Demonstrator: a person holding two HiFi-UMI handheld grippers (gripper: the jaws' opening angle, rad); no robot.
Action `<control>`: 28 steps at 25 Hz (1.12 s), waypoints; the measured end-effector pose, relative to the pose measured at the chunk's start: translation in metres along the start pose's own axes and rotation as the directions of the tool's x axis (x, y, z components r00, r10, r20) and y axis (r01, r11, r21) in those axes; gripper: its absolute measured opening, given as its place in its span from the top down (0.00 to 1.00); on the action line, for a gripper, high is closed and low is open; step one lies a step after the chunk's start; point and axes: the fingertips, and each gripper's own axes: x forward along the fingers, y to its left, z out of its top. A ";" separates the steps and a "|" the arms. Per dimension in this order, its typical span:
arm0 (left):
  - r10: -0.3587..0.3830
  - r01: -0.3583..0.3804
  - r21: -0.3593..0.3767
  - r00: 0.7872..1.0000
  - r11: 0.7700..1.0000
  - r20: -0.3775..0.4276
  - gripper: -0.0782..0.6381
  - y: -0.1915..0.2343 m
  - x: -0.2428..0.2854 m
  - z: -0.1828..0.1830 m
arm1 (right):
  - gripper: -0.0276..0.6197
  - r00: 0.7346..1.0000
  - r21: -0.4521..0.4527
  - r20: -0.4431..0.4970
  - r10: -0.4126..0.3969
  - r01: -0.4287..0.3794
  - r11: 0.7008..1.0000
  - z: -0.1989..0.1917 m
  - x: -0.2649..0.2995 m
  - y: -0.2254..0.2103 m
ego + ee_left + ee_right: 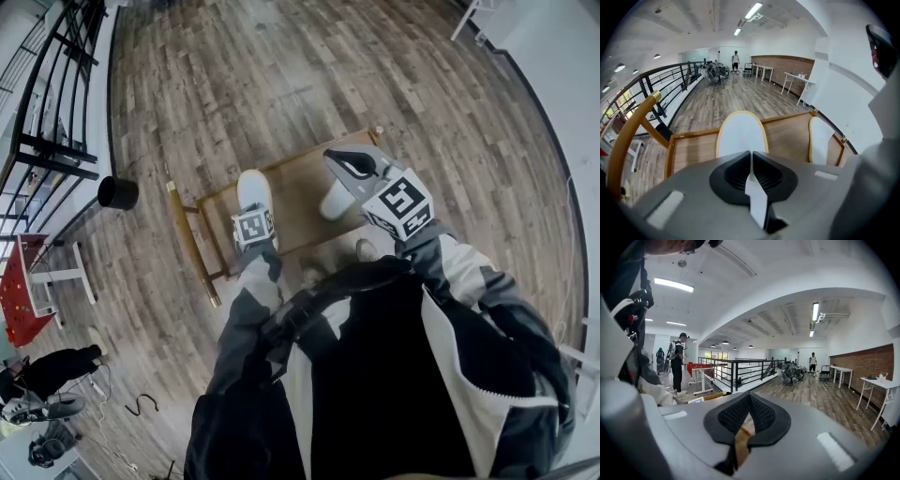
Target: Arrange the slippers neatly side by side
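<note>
Only the left gripper view shows my left gripper (751, 154) clamped on the left slipper's (740, 133) near edge. The head view adds my right gripper (352, 167), shut and empty, raised near the right slipper (336, 202); both slippers lie on the wooden tray (295, 202).

Person's left gripper (751, 154) tipped steeply down, left sleeve (251, 295) reaching forward, jaws pinched on the near edge of a white slipper (740, 133). The right gripper (750, 397) sits near level, jaws closed together, nothing between them. Right sleeve (464, 267) bent close to the body.
</note>
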 end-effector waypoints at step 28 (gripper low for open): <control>0.004 -0.090 0.104 0.774 0.990 0.633 0.86 -0.007 -0.258 0.100 | 0.95 0.963 -0.001 0.045 0.264 -0.264 0.964 0.014 0.085 0.104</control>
